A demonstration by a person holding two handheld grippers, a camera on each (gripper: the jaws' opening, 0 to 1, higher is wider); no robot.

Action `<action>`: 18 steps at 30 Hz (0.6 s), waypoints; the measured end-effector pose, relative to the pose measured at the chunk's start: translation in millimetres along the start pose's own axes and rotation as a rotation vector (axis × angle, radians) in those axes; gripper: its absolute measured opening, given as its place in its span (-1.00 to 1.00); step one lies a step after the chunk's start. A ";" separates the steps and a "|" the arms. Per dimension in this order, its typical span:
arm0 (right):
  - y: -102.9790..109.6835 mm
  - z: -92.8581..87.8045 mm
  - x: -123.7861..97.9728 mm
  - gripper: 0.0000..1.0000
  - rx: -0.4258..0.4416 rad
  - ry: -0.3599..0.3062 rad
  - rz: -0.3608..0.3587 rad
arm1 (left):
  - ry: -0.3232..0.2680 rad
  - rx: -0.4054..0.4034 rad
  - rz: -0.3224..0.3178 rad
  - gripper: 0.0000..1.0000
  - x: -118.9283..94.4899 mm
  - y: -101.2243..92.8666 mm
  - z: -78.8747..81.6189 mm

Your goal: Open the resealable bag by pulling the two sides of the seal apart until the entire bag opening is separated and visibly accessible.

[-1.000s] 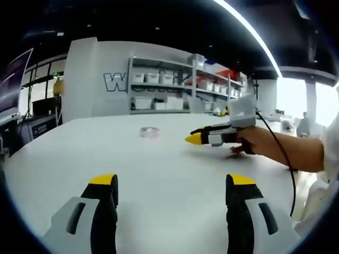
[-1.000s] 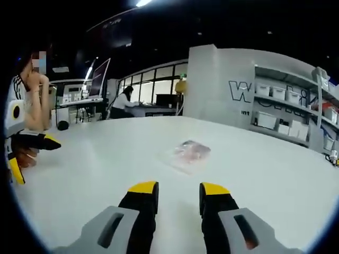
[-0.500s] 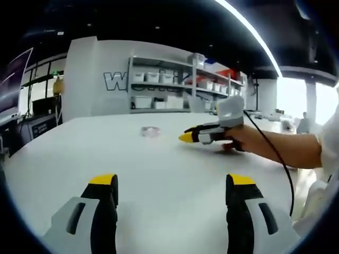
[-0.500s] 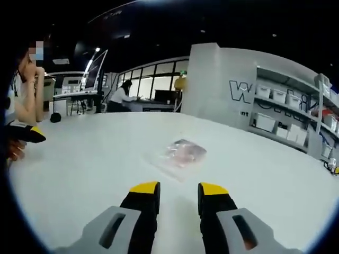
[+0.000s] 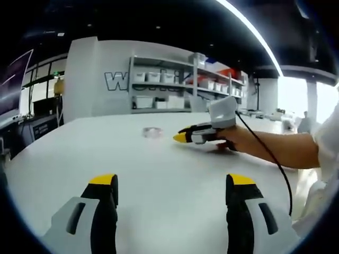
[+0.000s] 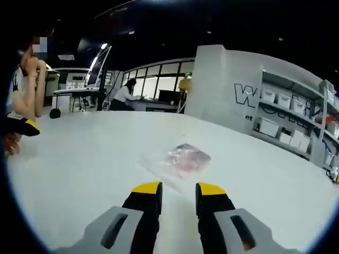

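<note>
two grippers are in play, and neither one touches the bag, so the step in hand reads as the approach. nearest in the right gripper view, the right gripper (image 6: 178,189), grey with black jaws and yellow tips, has its jaws drawn close with a narrow slit between them and nothing inside. just beyond those tips lies the small clear resealable plastic bag with pinkish contents (image 6: 183,159), flat on the wide white table (image 6: 90,159) and apparently sealed, though the seal strip is too faint to pick out. at the left edge of that view a yellow tip and a hand sit low over the table, well apart from the bag.

in the left gripper view, the left gripper (image 5: 172,182) has its jaws spread wide and empty over bare table. further out, the right gripper comes in from the right, held in a hand (image 5: 233,140), its yellow nose aimed at the bag, which sits near it. grey shelving with white bins (image 5: 159,84) stands behind.

next, i judge each gripper needs to reach the bag mouth and pinch one side of the seal apiece; the thin film lying flat may be hard to catch
</note>
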State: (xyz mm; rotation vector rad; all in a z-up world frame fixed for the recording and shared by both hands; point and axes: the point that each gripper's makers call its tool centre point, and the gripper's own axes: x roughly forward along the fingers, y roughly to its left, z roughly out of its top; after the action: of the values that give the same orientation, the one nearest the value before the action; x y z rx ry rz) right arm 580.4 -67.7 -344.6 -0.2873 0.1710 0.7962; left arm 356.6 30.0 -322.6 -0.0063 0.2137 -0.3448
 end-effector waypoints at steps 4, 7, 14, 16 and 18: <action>-0.6 1.8 4.1 -0.55 -0.015 -0.007 -0.002 | -0.003 -0.002 0.000 0.66 -0.3 -0.1 0.7; 1.8 1.7 6.5 -0.56 -0.031 -0.001 0.003 | -0.006 -0.003 0.002 0.65 -1.4 0.3 1.3; -4.2 -2.8 16.7 -0.56 -0.065 0.022 -0.001 | -0.017 -0.007 0.016 0.64 -4.9 5.1 4.8; -5.4 -3.5 18.6 -0.56 -0.071 0.027 -0.004 | -0.021 -0.011 0.019 0.64 -6.0 6.2 6.1; -4.1 -2.4 18.1 -0.56 -0.074 0.027 -0.005 | -0.024 -0.013 0.022 0.64 -6.8 7.1 7.1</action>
State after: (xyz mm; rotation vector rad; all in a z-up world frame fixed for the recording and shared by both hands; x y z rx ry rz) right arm 595.7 -58.9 -350.8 -0.3685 0.1661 0.7947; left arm 354.2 38.8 -314.5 -0.0211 0.1921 -0.3215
